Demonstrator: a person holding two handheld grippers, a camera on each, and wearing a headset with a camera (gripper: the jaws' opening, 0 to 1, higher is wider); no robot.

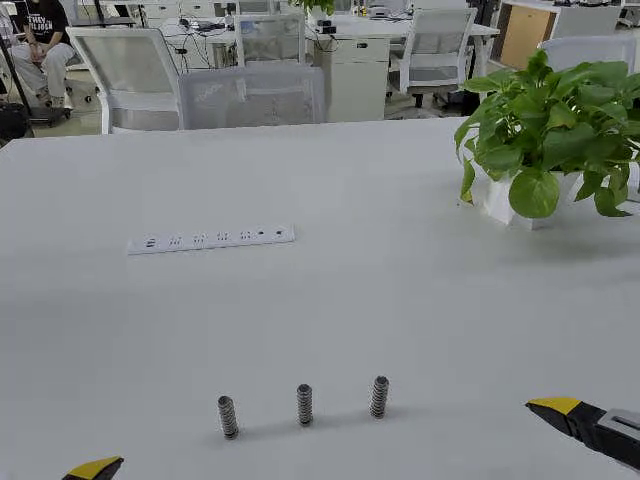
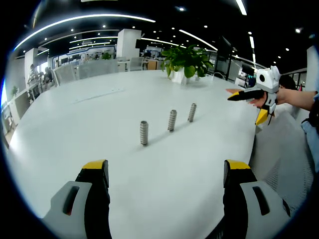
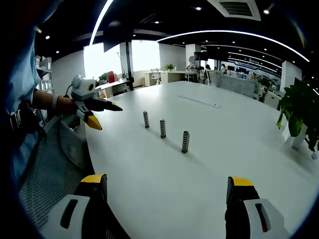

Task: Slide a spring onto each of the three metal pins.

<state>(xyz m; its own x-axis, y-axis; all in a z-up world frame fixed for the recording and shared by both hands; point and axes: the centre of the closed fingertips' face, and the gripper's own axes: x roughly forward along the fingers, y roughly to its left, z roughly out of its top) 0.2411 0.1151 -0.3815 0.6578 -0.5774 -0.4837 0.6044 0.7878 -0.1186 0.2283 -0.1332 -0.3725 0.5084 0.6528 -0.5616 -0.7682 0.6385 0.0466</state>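
Left gripper (image 2: 165, 169) is seen wide open with nothing between its jaws, held low by the near edge of the table (image 1: 400, 250). The right gripper (image 3: 167, 180) is spread and empty too, further along that same edge to the right. Between them, a short way in from the near edge, three springs are stood upright in a row: left spring (image 1: 228, 417), middle spring (image 1: 304, 404), right spring (image 1: 379, 396), each apart from the next. The pins cannot be made out separately; they are judged to be inside the coils, so the task looks all but finished and only a seating check seems left. If one spring is to be pressed home, it is best pinched lightly at the top coils and pushed straight down the pin's line. A sideways nudge should be avoided, since a slim upright post could be tipped. Room is generous: bare table lies all round the row. A power strip (image 1: 211, 239) is well off toward the far left, and a potted plant (image 1: 555, 130) sits by the far right corner. Only the near edge is close, so the grippers are best drawn up and back.
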